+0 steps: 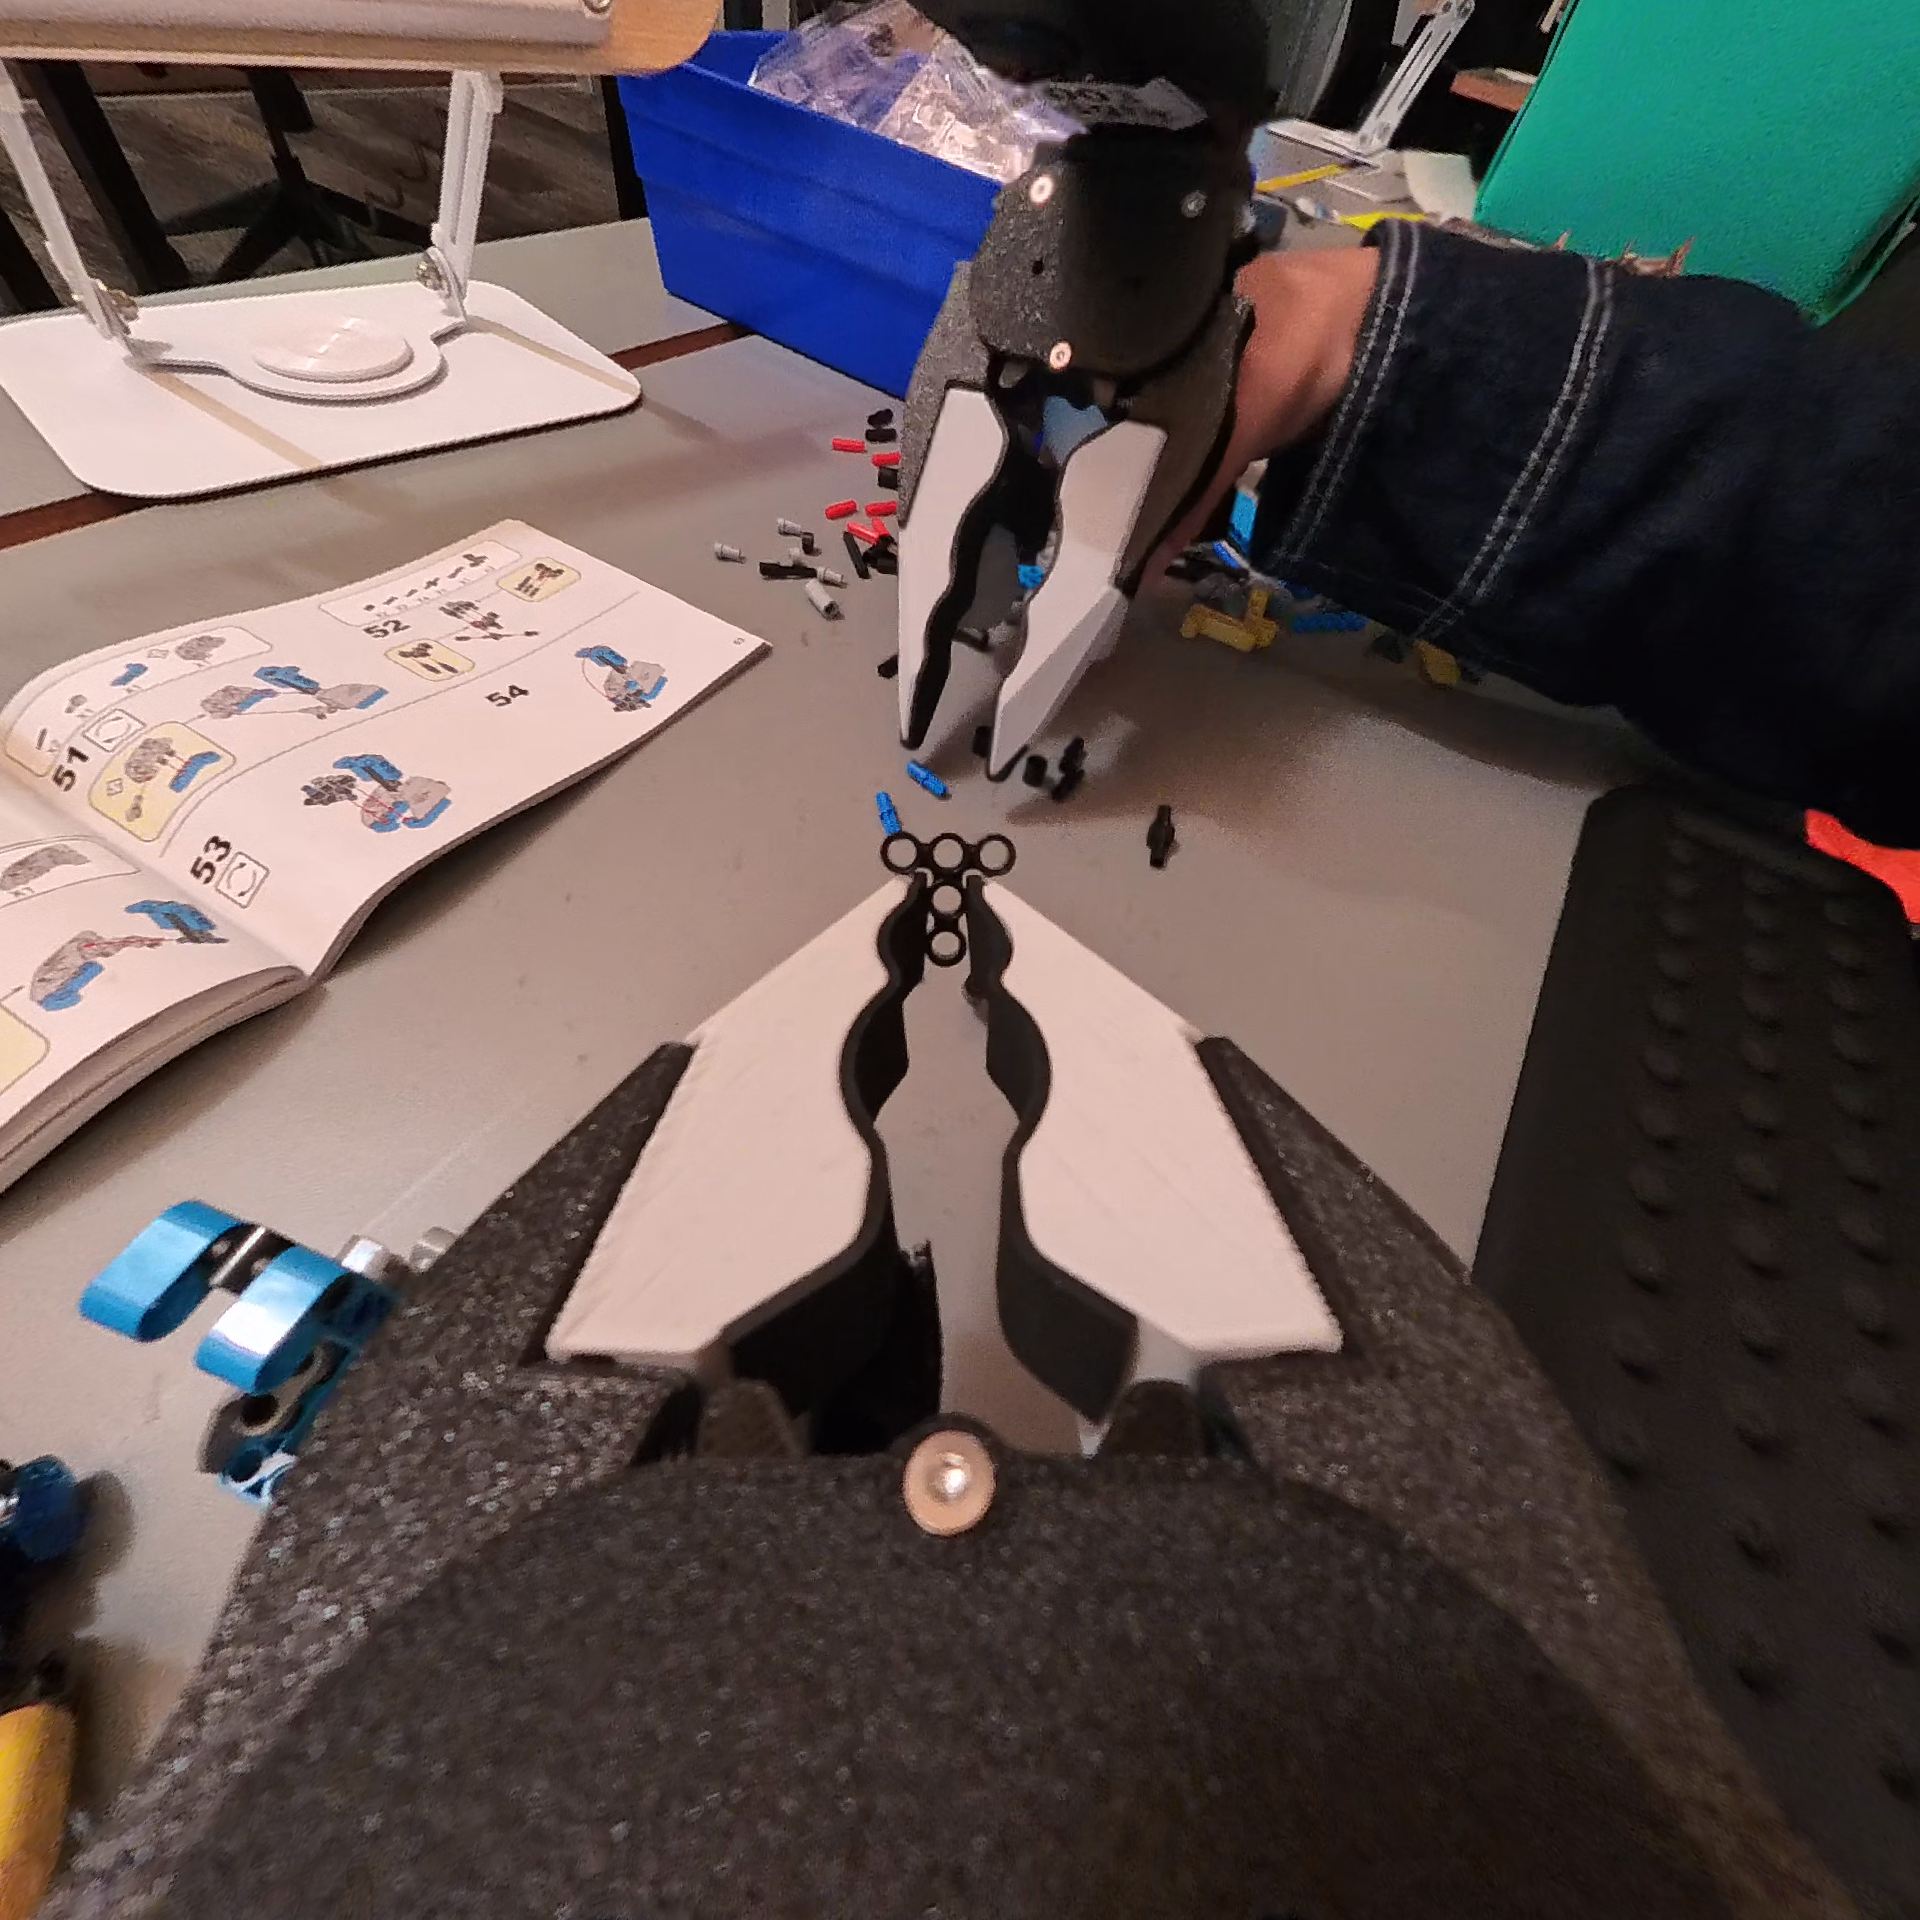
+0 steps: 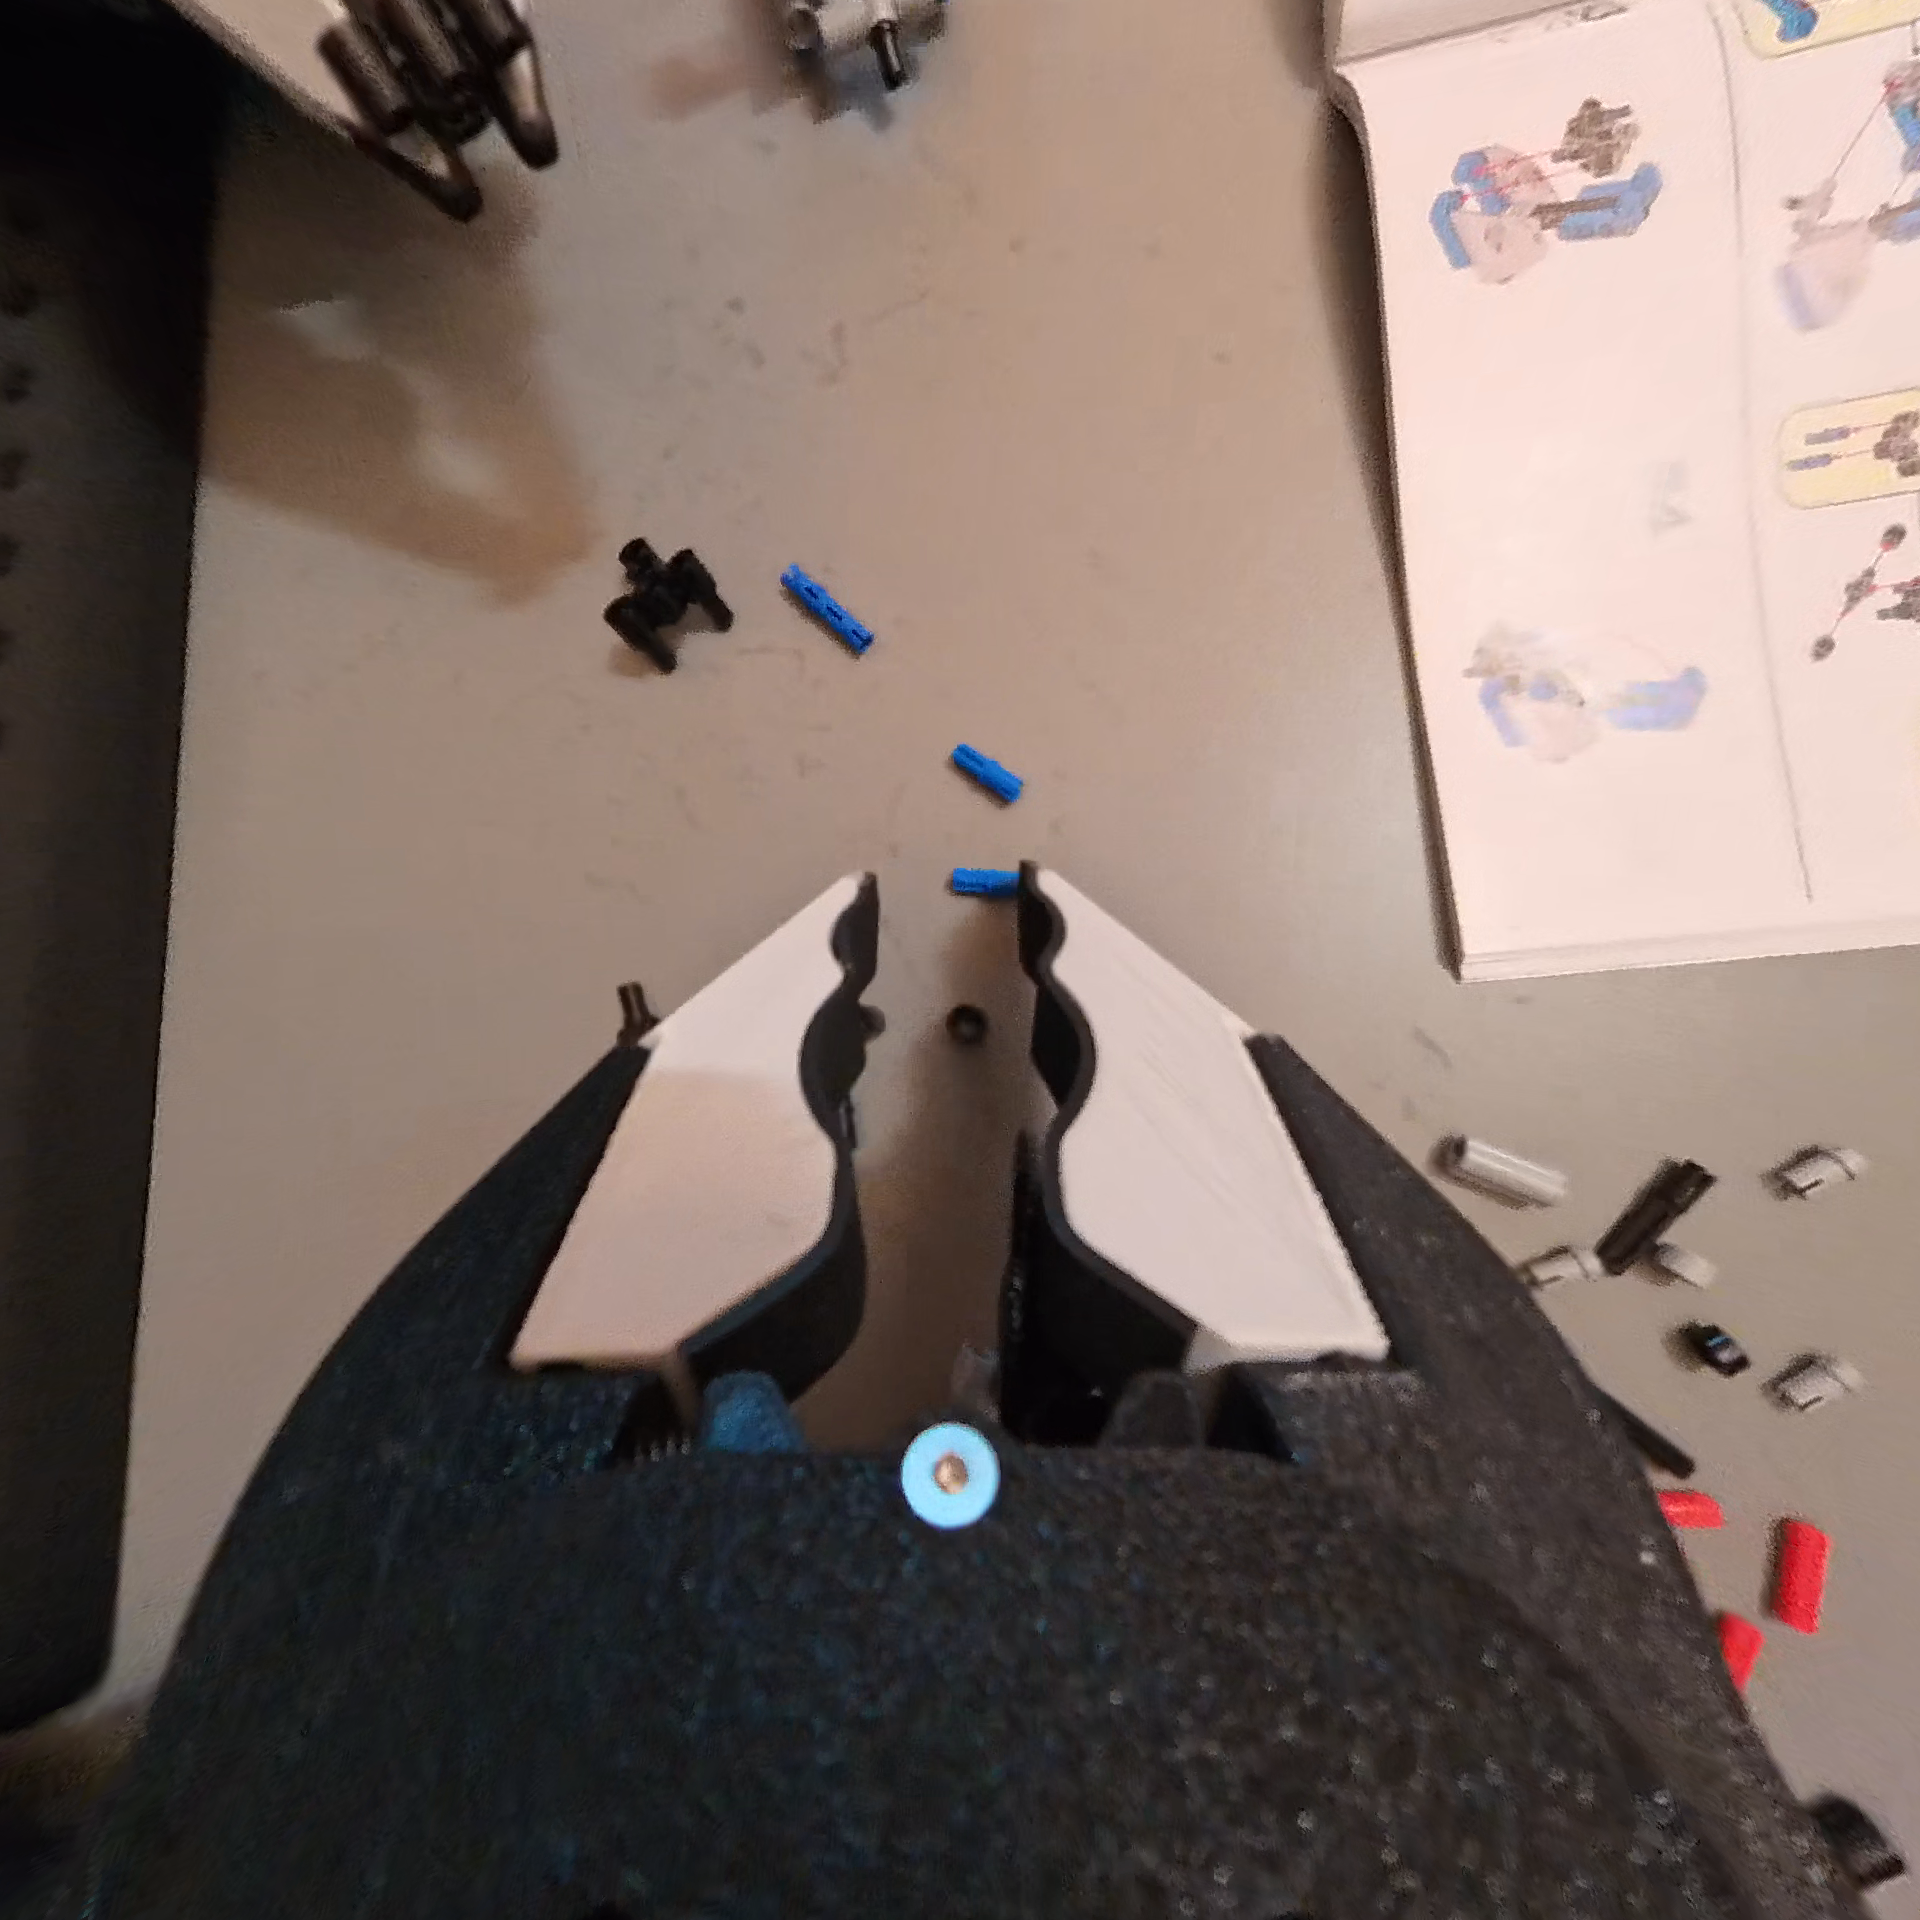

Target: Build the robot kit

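My left gripper (image 1: 943, 885) is shut on a black T-shaped beam with round holes (image 1: 945, 854) and holds it just above the grey table (image 1: 644, 935). My right gripper (image 2: 948, 881) is open and points down at the table, tips close to the surface. It also shows in the left wrist view (image 1: 956, 750), just beyond the beam. A short blue pin (image 2: 983, 882) lies between its tips, against the right fingertip (image 2: 1039, 904). Two more blue pins (image 2: 987, 774) (image 2: 828, 609) and a black connector (image 2: 665, 605) lie just ahead. A small black piece (image 2: 966, 1023) lies between the fingers.
An open instruction booklet (image 1: 364, 727) (image 2: 1621, 520) lies on the left of the table. Behind are a white stand (image 1: 312, 364) and a blue bin of bagged parts (image 1: 810, 229). A black studded mat (image 1: 1714, 1247) is at right. Loose red, black and grey pins (image 1: 852, 520) are scattered; a blue assembly (image 1: 239, 1320) sits near left. The tips of one gripper are about 12 centimeters away from the tips of the other. It is some 6 centimeters from my left tips to the black connector (image 2: 665, 605).
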The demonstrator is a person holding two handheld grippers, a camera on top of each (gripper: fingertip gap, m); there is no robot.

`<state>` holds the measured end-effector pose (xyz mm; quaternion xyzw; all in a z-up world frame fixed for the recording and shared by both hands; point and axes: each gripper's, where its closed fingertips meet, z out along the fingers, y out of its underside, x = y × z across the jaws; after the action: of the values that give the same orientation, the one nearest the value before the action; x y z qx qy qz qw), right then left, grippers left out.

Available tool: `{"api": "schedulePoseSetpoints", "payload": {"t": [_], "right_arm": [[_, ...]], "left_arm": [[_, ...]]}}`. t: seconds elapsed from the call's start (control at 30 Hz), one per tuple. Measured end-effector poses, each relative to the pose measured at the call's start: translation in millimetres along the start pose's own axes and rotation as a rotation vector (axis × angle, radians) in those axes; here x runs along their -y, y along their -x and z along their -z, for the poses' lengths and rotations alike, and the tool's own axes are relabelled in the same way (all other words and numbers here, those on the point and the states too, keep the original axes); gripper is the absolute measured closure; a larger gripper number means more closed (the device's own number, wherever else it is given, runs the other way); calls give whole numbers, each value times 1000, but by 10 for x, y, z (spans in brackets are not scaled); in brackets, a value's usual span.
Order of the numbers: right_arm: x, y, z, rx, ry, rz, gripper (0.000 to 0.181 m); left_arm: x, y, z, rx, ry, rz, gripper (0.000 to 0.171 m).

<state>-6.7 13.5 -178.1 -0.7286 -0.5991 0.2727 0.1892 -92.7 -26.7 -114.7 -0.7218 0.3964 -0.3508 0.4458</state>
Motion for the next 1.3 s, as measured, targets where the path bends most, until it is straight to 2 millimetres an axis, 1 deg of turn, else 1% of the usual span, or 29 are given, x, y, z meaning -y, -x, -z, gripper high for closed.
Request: {"api": "schedulePoseSetpoints", "payload": {"t": [0.1,0.17,0.23,0.33,0.43,0.57,0.63,0.67,0.8,0.87,0.93,1.03,1.2,1.27,1.3], "right_arm": [[13,-45,47,48,-46,69,155],[41,-77,39,63,-54,118,159],[52,-56,12,100,-39,136,161],[-28,-112,-53,93,28,155,160],[-30,-76,-79,105,24,169,163],[-40,-64,-84,56,17,200,164],[-49,-58,-82,28,10,229,167],[-62,-37,-78,32,11,233,172],[-67,-19,-77,10,-2,222,176],[-55,-28,-79,-17,-2,242,174],[-58,-32,-78,-25,5,222,174],[-60,-15,-85,-10,-11,196,177],[-48,-10,-98,59,-24,118,178],[-39,-15,-104,32,8,121,178],[-26,-33,-100,-21,29,154,178]], "left_arm": [[-10,-6,-6,-7,5,3,165],[-20,-12,-15,-11,11,3,165],[-30,-15,-22,-11,17,-1,165],[-46,-18,-29,-12,25,-6,165],[-59,-24,-36,-13,33,-11,165],[-57,-27,-37,-15,32,-10,165],[-57,-30,-38,-16,32,-11,165],[-60,-32,-38,-16,33,-12,165],[-66,-31,-40,-14,36,-14,165],[-70,-32,-43,-14,38,-15,165],[-74,-30,-45,-11,41,-18,165],[-80,-45,-50,-25,43,-9,165],[-49,-68,-39,-58,22,36,165],[-29,-64,-29,-65,8,52,165],[-21,-56,-23,-68,3,62,165]]}}
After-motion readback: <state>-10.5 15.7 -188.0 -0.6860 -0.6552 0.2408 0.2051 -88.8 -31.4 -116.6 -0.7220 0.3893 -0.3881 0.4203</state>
